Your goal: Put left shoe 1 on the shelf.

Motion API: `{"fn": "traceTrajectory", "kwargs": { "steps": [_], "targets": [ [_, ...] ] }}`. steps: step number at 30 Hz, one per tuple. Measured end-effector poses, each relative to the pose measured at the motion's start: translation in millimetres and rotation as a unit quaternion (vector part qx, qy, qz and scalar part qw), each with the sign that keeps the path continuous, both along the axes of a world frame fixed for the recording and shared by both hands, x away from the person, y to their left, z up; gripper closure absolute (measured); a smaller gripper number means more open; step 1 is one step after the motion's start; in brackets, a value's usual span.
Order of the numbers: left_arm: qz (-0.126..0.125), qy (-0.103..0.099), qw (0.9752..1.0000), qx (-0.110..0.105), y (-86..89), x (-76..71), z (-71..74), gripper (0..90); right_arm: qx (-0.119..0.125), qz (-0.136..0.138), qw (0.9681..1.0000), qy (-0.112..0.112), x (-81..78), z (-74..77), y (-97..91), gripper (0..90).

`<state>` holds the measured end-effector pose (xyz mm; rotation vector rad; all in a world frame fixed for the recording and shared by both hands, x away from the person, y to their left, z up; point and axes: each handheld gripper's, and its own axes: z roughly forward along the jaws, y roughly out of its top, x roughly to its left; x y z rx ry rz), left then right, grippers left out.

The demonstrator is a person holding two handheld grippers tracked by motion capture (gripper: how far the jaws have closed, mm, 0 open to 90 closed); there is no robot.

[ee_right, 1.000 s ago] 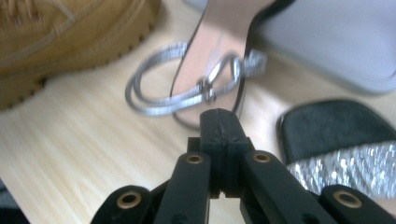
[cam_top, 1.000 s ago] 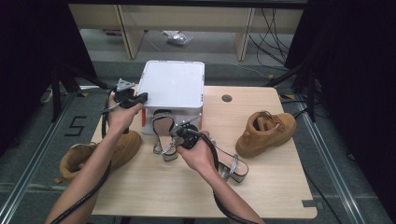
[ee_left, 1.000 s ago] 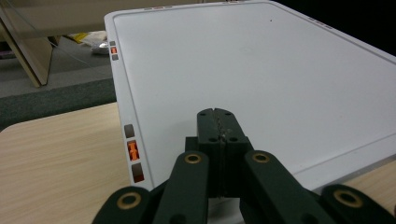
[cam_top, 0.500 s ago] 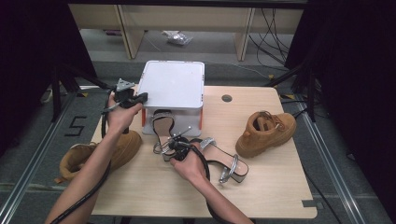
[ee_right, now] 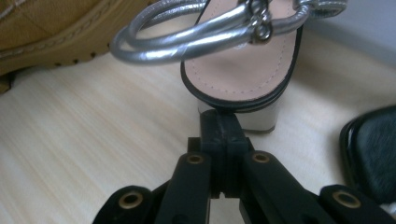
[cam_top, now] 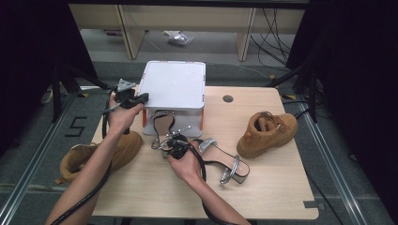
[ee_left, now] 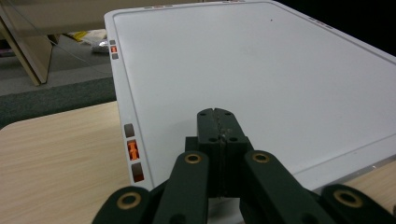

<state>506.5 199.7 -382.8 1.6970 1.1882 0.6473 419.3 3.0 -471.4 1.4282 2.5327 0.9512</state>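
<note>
Sandal (ee_right: 238, 70) heel meets your right hand-held gripper (ee_right: 219, 122)
Both sets of jaws are closed and empty; your left hand-held gripper (ee_left: 215, 116) hovers over the white box (ee_left: 261, 70), the sandal just before that box.

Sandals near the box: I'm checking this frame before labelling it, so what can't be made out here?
- Sandal toe, high view: hidden under the white box.
- What is inside the box: lid covers it in the high and left gripper views.
- Right gripper against the sandal heel, right gripper view: whether they touch cannot be told.
- Left boot, high view: partly behind the forearm.
</note>
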Motion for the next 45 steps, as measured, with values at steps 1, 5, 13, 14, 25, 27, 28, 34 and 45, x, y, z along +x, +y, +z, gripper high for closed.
{"fn": "traceTrajectory", "kwargs": {
  "steps": [1,5,13,14,25,27,28,34,45],
  "targets": [
    [-0.001,0.0,1.0,-0.002,0.2,0.2,-0.1,89.7,-0.002,-0.002,1.0,-0.005,0.5,2.0,1.1,90.0],
    [-0.002,0.001,1.0,-0.002,0.3,0.5,0.3,89.7,-0.001,-0.003,0.9998,-0.02,5.3,5.2,5.6,90.0],
    [-0.001,0.004,1.0,0.0,0.6,0.2,0.5,89.7,0.018,-0.009,0.9992,-0.035,18.6,5.5,18.5,90.0],
    [-0.001,0.004,1.0,0.0,0.5,0.3,0.6,89.7,0.015,-0.006,0.9991,-0.039,20.8,6.1,19.6,90.0],
    [-0.004,0.002,1.0,-0.002,0.7,0.5,0.2,89.7,0.012,-0.021,0.9978,-0.062,32.3,9.8,29.3,90.0],
    [-0.003,0.004,1.0,0.001,0.6,0.3,0.7,89.7,0.008,-0.02,0.9975,-0.068,33.6,9.6,29.1,90.0],
    [-0.004,0.001,1.0,-0.001,0.5,0.6,0.3,89.7,0.008,-0.021,0.9975,-0.068,34.5,9.6,29.3,90.0],
    [-0.004,0.002,1.0,0.0,0.6,0.6,0.4,89.7,0.008,-0.03,0.9961,-0.082,39.6,8.5,31.4,90.0],
    [-0.005,0.001,1.0,0.001,0.6,0.7,0.4,89.7,0.004,-0.03,0.9939,-0.106,49.1,5.9,36.9,90.0]
  ]
}}
